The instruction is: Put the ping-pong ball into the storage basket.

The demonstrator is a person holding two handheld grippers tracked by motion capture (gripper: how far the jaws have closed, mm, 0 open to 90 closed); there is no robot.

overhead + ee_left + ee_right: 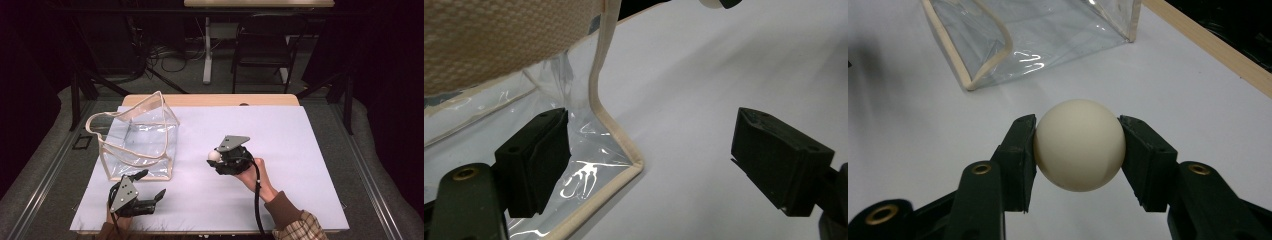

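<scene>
Ping-pong ball [1079, 144], cream-white, sits pinched between the jaws of the right hand-held gripper [216, 157], held up a bit over the middle of the desk [310, 150]. Left hand-held gripper [150, 187] is down near the front edge with its jaws spread wide and nothing in them, straddling the near corner of the clear plastic tote bag [142, 137] toward the left edge.

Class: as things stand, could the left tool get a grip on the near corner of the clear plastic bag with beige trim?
Probably yes: the left tool is open, its jaws astride the clear plastic bag's beige-trimmed corner, with nothing between.
</scene>
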